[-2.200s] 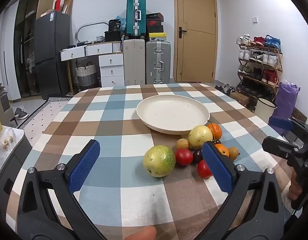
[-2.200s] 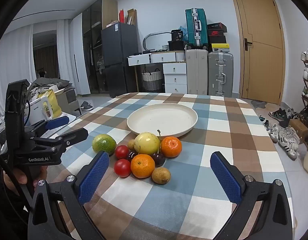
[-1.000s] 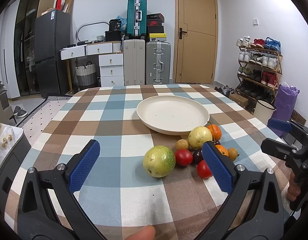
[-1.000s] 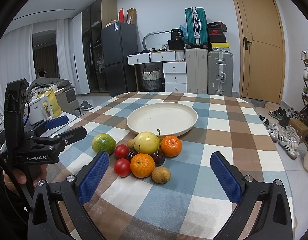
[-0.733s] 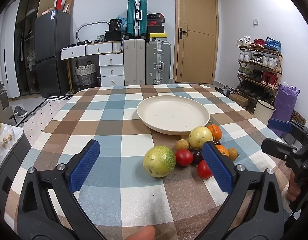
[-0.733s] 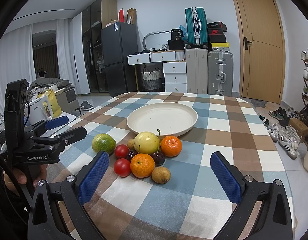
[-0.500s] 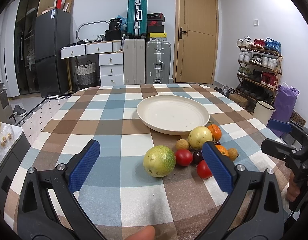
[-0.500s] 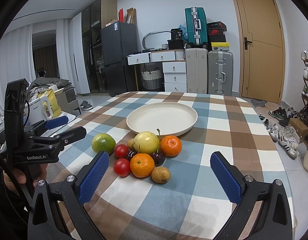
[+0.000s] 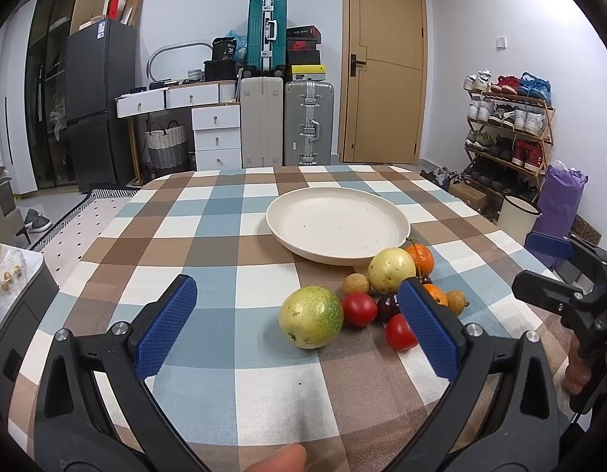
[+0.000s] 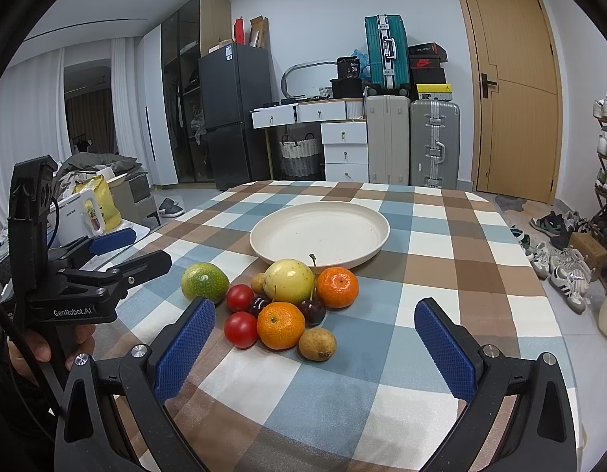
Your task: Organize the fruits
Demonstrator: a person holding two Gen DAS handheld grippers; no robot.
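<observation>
Waiting wide open, both the left tongs (image 9: 299, 310) and right tongs (image 10: 315, 338) should grab one fruit (image 9: 310, 317) gently, then lift it to the plate (image 9: 337, 228) mid-frame.

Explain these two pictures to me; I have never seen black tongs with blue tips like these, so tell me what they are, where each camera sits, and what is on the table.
No robot here: a person holds a hand-operated claw in each hand. Each picture comes from a camera mounted on one claw, looking along its blue-padded fingers. One shows the left claw, the other the right claw. Both are open and hold nothing. On the checked tablecloth sits an empty cream round plate, with a cluster of fruit in front: a green-yellow round fruit, red tomatoes, orange tangerines and others.
</observation>
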